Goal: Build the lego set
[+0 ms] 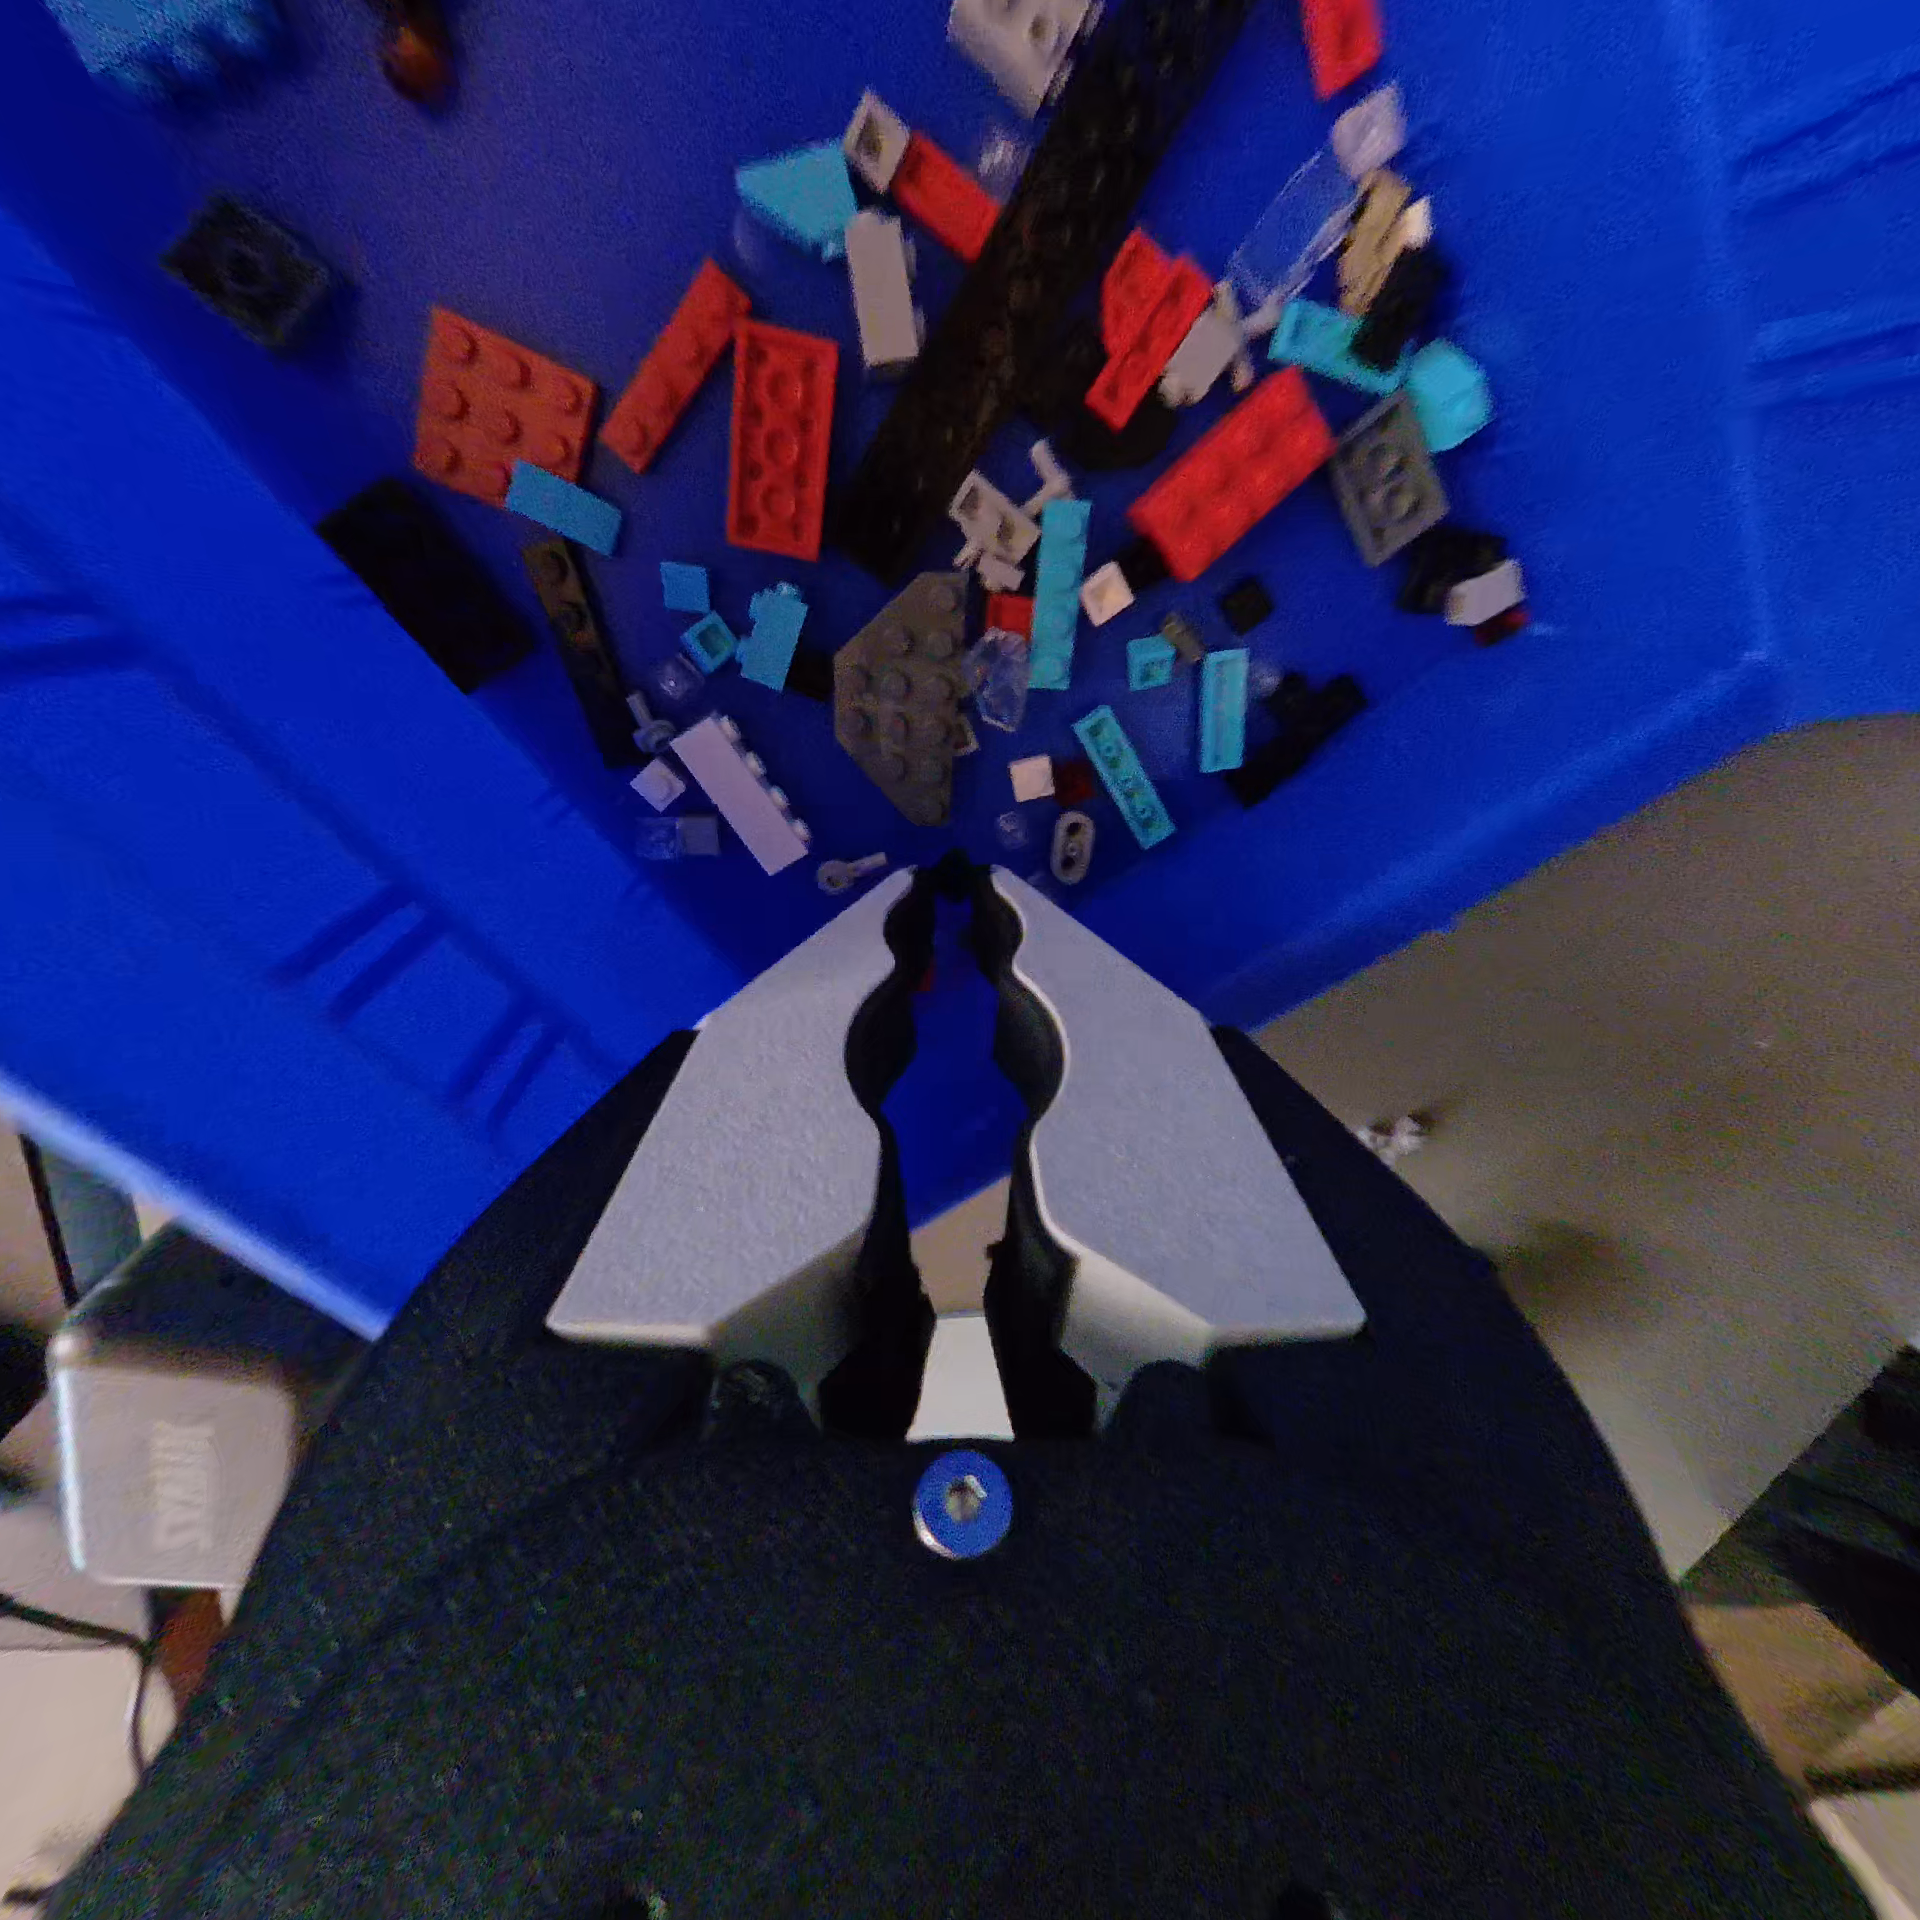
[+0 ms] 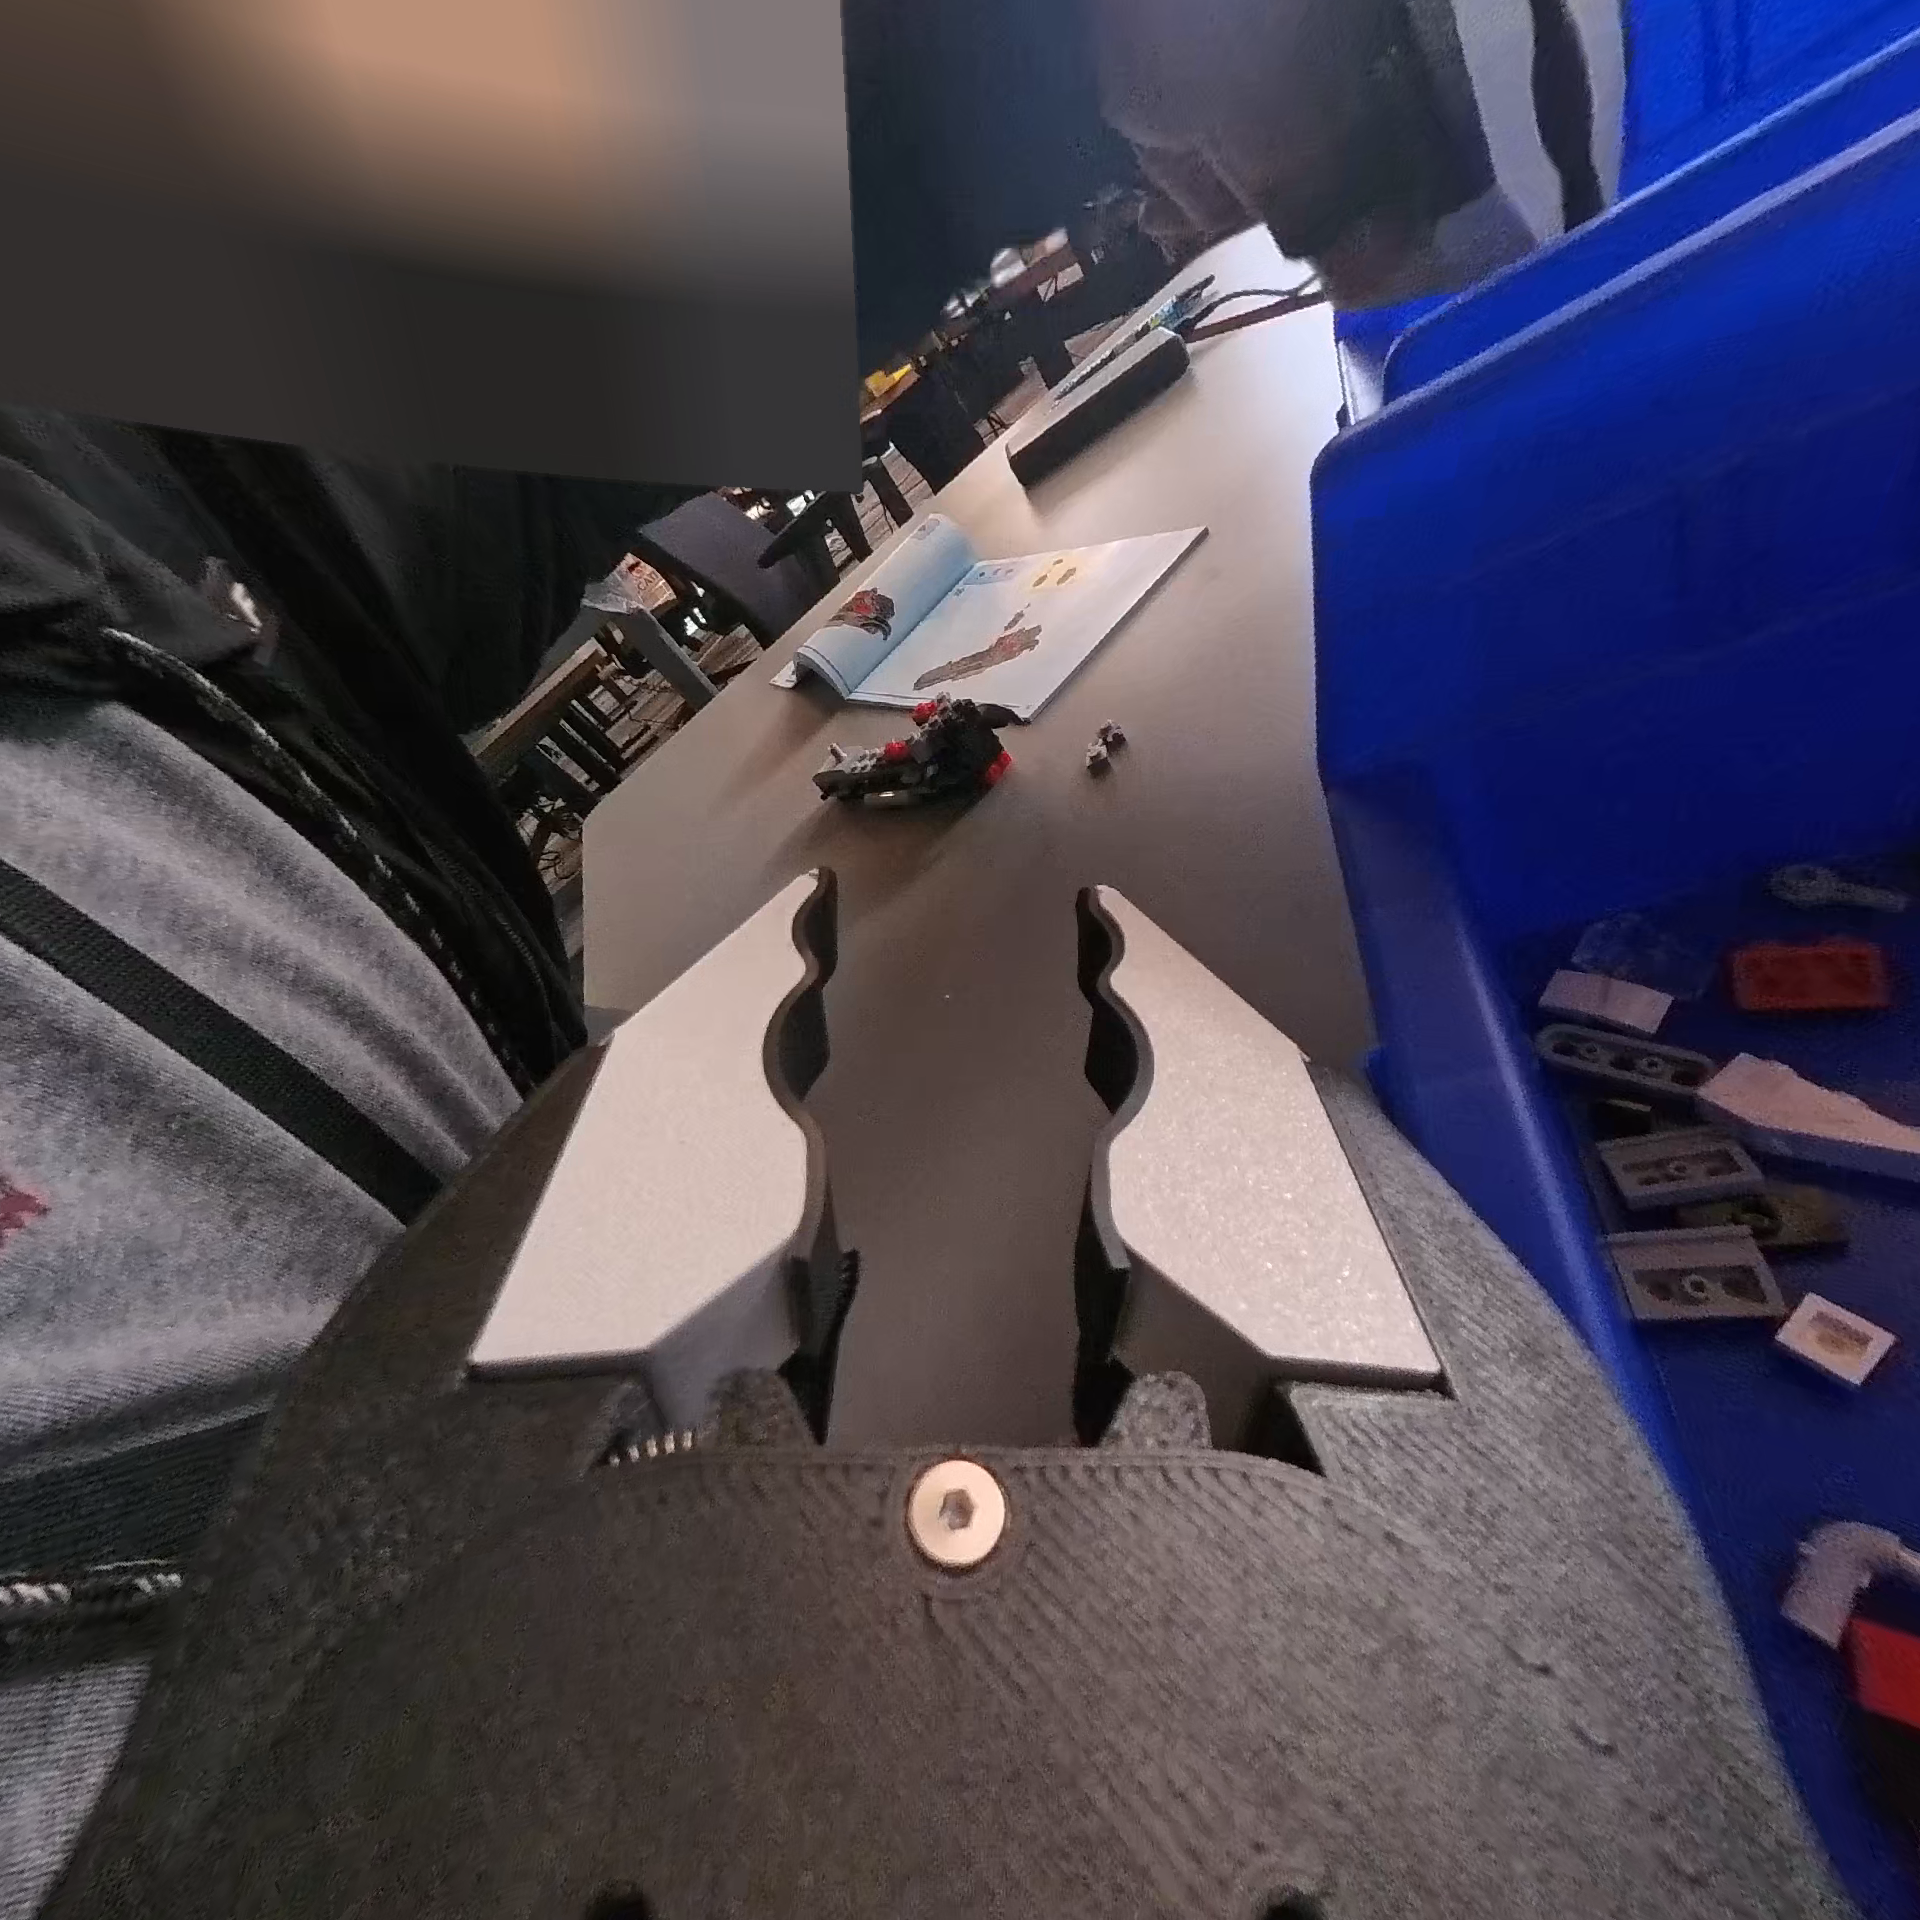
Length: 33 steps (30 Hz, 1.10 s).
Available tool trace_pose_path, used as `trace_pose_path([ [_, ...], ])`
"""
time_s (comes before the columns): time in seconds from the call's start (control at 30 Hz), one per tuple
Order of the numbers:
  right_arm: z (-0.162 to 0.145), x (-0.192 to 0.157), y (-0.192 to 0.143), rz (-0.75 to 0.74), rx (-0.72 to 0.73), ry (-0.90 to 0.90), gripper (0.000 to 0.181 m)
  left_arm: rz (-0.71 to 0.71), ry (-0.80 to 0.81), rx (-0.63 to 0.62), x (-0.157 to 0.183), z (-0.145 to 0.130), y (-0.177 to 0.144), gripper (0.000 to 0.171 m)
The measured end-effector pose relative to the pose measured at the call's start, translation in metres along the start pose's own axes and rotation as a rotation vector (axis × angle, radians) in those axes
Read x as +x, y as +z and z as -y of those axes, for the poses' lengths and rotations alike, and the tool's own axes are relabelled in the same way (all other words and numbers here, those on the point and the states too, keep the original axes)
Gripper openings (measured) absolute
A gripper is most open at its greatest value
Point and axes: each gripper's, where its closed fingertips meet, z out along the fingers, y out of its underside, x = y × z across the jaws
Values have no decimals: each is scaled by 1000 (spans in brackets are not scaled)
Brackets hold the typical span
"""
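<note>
Left gripper [image 1: 951,883]: fingers nearly pressed together, pinching a small dark piece [image 1: 950,871] at the tips, over the blue bin [image 1: 312,831] of loose bricks. The piece is likely light, rigid and slick; a tip hold could twist.

Right gripper [image 2: 956,904]: fingers spread, empty, above the desk [image 2: 935,1018]. The partly built model [image 2: 914,764] sits ahead by the booklet [image 2: 997,613]. Probably fragile: hold its base.

Loose bricks [image 1: 1039,520] lie scattered flat in my blue bin [image 1: 260,831]: red plates at 11 o'clock, a long black plate [image 1: 1023,301] at 12, teal bits at 1. On the desk [image 2: 935,987], the dark half-built model [image 2: 914,764] with red studs sits upright at 12.
</note>
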Motion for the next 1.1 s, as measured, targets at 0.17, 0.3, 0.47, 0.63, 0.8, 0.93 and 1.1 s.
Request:
trace_pose_path([
  [0.17, 0, 0, 0, -2, 2, 1, 47, -77, -22, 158, 34, -9, -41, 7],
  [0.3, 0, 0, 0, -1, -4, 3, 47, -171, -92, 207, 71, -48, -41, 7],
  [0.47, -2, 0, 2, 0, -12, 4, 47, -216, -168, 150, 101, -92, -2, 7],
  [0.63, -2, 1, 2, -4, -13, 5, 47, -232, -163, 122, 117, -104, 17, 7],
  [0.8, -2, 1, 2, -4, -15, 7, 47, -237, -143, 101, 122, -106, 23, 12],
  [0.93, -2, 1, 2, -2, -13, 6, 47, -217, -120, 137, 115, -95, 7, 16],
  [1.1, -2, 0, 2, -1, -15, 5, 47, -104, -57, 269, 81, -45, -39, 17],
])
